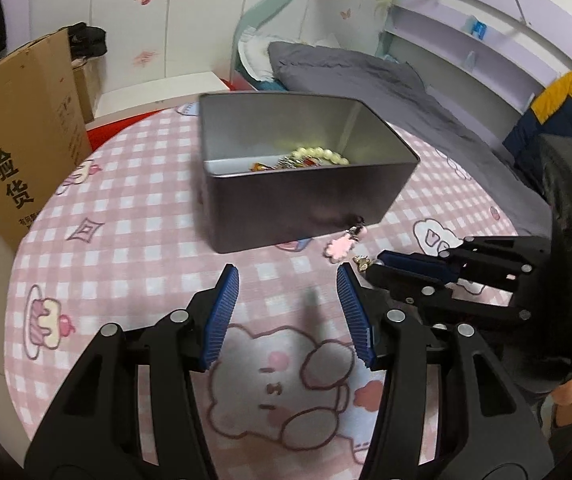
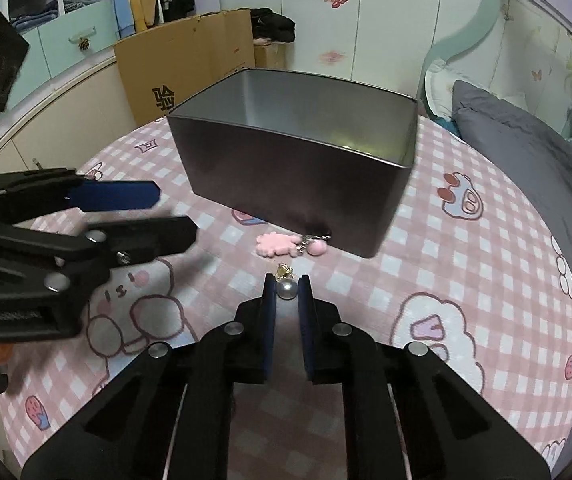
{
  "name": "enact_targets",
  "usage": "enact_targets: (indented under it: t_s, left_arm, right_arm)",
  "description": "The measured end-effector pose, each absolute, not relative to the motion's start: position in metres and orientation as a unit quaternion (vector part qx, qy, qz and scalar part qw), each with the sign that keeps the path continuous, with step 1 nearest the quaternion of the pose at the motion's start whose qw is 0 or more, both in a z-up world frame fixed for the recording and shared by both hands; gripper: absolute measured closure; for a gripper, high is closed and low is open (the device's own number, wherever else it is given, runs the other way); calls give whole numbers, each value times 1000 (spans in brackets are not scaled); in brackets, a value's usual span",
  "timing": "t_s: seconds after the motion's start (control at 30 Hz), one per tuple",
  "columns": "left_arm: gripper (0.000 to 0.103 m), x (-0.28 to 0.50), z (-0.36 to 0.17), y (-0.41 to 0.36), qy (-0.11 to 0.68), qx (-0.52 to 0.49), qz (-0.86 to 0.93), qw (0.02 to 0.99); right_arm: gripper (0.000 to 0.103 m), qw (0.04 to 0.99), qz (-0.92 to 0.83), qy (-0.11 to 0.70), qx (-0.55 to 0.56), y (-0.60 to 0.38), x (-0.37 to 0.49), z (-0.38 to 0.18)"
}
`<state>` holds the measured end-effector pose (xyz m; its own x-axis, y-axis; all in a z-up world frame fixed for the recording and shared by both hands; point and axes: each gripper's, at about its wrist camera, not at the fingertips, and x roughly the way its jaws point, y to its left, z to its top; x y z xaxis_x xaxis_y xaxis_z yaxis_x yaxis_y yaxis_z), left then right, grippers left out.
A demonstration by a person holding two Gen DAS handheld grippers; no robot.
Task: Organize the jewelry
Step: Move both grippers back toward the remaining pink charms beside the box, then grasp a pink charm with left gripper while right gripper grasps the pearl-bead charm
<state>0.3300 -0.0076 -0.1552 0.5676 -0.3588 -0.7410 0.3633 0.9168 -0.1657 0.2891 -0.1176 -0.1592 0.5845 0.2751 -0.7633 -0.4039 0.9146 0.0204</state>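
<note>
A dark metal tin (image 1: pixel 306 200) stands open on the pink checked cloth; it holds a pale bead bracelet (image 1: pixel 320 155) and other small jewelry. A pink charm keychain (image 2: pixel 282 243) lies on the cloth against the tin's near corner, also in the left wrist view (image 1: pixel 342 247). My right gripper (image 2: pixel 287 289) is shut on a pearl earring (image 2: pixel 287 289) with a gold piece (image 2: pixel 284 269), close to the cloth in front of the charm. My left gripper (image 1: pixel 288 276) is open and empty, in front of the tin; it shows at left in the right wrist view (image 2: pixel 166 212).
The round table (image 2: pixel 486 280) has a pink cartoon cloth. A cardboard box (image 1: pixel 18 136) stands at its left edge. A bed with grey bedding (image 1: pixel 366 80) lies behind and right. Wardrobes and shelves line the walls.
</note>
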Motion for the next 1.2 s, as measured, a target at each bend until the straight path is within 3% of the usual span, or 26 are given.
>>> enact_targets:
  t_s: [0.53, 0.57, 0.7, 0.97, 1.2]
  left_arm:
    - [54, 350, -171, -64, 428, 76, -213, 875]
    - [58, 349, -172, -68, 429, 86, -216, 873]
    - [88, 348, -170, -71, 431, 90, -231, 867]
    - [88, 332, -163, -69, 430, 82, -256, 862]
    - [88, 318, -119, -49, 396, 32, -292, 870]
  right_arm:
    - [94, 895, 195, 402, -22, -166, 285, -151]
    - [94, 895, 196, 401, -20, -166, 285, -151]
    - [94, 895, 198, 400, -16, -167, 284, -149]
    - [94, 899, 201, 389, -11, -171, 276, -134]
    - [94, 904, 217, 368, 11, -173, 272, -106]
